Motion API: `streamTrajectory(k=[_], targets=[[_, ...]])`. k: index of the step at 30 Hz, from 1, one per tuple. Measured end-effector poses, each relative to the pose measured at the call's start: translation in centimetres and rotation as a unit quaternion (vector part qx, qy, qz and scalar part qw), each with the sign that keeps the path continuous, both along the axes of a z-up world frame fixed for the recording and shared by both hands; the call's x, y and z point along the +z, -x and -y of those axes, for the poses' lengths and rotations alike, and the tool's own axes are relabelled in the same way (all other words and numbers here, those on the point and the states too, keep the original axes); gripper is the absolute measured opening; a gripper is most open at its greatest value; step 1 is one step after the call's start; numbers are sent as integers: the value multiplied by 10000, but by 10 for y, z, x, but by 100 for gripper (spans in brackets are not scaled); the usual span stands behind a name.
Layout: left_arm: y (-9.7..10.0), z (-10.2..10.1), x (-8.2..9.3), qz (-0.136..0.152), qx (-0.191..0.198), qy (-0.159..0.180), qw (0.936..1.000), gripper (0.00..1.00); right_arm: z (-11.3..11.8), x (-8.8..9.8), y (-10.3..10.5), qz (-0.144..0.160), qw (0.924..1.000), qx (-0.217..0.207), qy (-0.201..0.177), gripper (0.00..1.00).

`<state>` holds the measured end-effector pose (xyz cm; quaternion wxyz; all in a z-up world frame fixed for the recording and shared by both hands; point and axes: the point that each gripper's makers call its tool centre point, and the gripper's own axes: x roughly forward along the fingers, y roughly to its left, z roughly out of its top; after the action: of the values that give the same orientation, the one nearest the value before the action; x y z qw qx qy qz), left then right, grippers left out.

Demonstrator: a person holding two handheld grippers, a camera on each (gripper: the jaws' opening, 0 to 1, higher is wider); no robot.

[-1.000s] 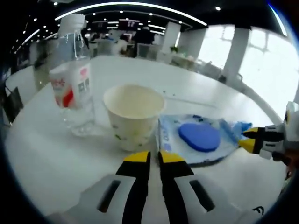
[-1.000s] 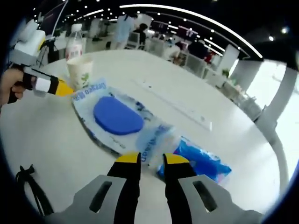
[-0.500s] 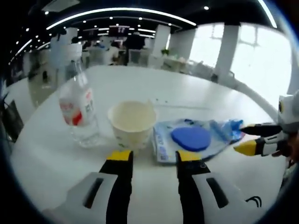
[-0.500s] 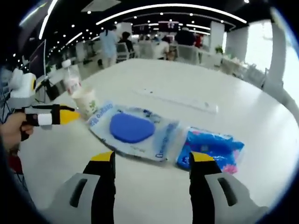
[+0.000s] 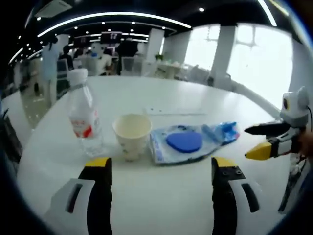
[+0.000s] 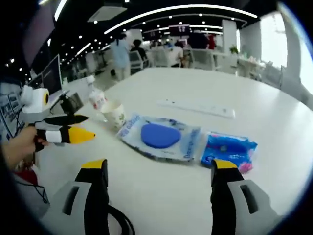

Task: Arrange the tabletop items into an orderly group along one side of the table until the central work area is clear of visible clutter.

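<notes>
On the white round table (image 5: 161, 196) stand a clear water bottle (image 5: 84, 117) with a red-and-white label and a paper cup (image 5: 132, 134), side by side. Right of the cup lies a wet-wipe pack with a blue lid (image 5: 183, 142), then a blue tissue packet (image 6: 227, 149). My left gripper (image 5: 160, 169) is open, short of the cup and touching nothing. My right gripper (image 6: 159, 171) is open too, held back from the wipe pack (image 6: 161, 137). The bottle (image 6: 98, 98) and cup (image 6: 115, 114) sit at the row's left end in the right gripper view.
A white power strip (image 6: 195, 106) lies on the table beyond the packs. Black cables (image 6: 120, 223) trail at the near edge. A hand (image 6: 17, 147) holds the left gripper (image 6: 80, 134). Chairs, tables and people fill the hall behind.
Both grippers went from shut to wide open. Both cameras drew back from the items, which look smaller now. The items themselves have not moved.
</notes>
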<state>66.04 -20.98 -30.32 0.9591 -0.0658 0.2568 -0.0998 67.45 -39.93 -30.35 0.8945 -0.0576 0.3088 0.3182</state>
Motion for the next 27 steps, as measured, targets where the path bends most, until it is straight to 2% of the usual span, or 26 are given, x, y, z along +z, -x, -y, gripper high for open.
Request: streamTrajectory(k=[4, 5, 9, 17, 27], targets=[[10, 0, 9, 30, -132, -33, 9999, 99, -2, 5, 16, -15, 9999, 111, -65, 96], [14, 1, 13, 87, -212, -83, 9997, 99, -2, 6, 19, -4, 9999, 133, -62, 96], [29, 6, 18, 24, -431, -141, 9990, 99, 1, 3, 33, 39, 9994, 274, 187, 98], [53, 9, 23, -69, -611, -230, 9978, 99, 5, -4, 59, -217, 9991, 368, -2, 96], [87, 5, 22, -77, -863, -288, 9958, 99, 2, -15, 83, -280, 9977, 616, 32, 91]])
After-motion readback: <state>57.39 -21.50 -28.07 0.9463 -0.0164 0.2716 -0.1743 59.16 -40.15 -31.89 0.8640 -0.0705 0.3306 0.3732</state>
